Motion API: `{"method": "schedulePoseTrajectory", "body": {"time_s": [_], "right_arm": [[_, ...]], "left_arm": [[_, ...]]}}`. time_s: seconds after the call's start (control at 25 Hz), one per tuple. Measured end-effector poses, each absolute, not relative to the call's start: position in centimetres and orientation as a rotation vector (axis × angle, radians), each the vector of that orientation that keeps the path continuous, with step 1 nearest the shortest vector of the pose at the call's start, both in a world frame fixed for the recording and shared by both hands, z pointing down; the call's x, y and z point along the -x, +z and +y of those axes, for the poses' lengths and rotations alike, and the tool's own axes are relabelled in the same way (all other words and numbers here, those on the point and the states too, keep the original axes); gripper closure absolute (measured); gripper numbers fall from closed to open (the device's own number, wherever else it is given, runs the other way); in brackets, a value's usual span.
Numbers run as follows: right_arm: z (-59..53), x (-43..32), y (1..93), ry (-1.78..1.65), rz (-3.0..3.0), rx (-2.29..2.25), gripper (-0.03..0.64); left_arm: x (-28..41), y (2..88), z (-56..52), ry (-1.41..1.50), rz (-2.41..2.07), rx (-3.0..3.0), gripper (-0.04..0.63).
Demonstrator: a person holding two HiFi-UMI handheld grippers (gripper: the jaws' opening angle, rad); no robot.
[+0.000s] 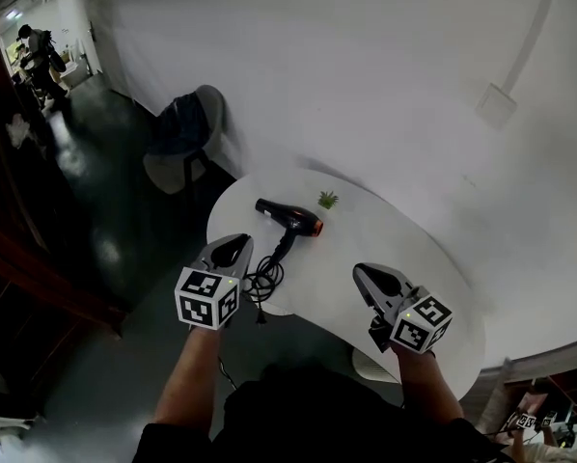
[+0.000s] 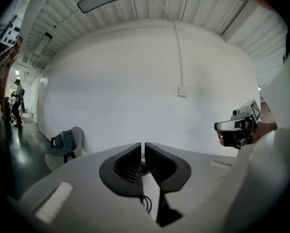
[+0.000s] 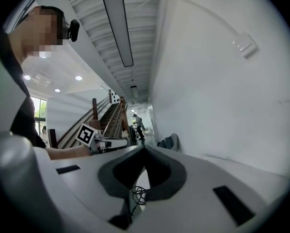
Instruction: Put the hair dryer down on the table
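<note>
The black hair dryer (image 1: 288, 217) with an orange nozzle end lies on its side on the white round table (image 1: 385, 230). Its black cord (image 1: 264, 280) is coiled near the table's front edge and also shows below the jaws as the cord (image 2: 146, 203) and the cord (image 3: 137, 194). My left gripper (image 1: 233, 244) hovers over the front left edge, short of the dryer; its jaws stand almost together with nothing between them. My right gripper (image 1: 366, 273) is held over the front right part of the table, tips together and empty, well apart from the dryer.
A small green plant (image 1: 327, 200) stands just beyond the dryer. A grey chair (image 1: 187, 143) with a dark garment stands behind the table on the left, against the white wall. A person (image 1: 38, 51) stands far off down the dark corridor.
</note>
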State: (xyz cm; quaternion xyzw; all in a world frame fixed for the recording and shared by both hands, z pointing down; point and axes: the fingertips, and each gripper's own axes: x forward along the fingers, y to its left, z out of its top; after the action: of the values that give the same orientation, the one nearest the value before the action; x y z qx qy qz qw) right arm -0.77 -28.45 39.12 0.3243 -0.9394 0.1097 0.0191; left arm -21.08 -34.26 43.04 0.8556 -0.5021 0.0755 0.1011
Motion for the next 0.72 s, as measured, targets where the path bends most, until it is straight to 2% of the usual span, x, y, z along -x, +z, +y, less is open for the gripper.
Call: {"method": "schedulePoseTrajectory", "body": {"time_s": [0.16,0.36,0.72], "right_arm": [[-29.2,-1.0,37.8,0.283,-2.936,-1.051,0.606],[-30.5,-3.9,36.7,0.229,-2.944,-1.180,0.606],[-30.9,-5.2,36.8,0.216,-2.948,-1.152,0.606]], "left_arm": [[21.4,41.2,-33.7,0.155,-1.630,-2.492,0.583],[20.1,40.3,-34.0,0.114,-1.625,-2.507,0.584],[19.1,41.3,-34.3,0.116,-1.584,-2.455,0.584]]}}
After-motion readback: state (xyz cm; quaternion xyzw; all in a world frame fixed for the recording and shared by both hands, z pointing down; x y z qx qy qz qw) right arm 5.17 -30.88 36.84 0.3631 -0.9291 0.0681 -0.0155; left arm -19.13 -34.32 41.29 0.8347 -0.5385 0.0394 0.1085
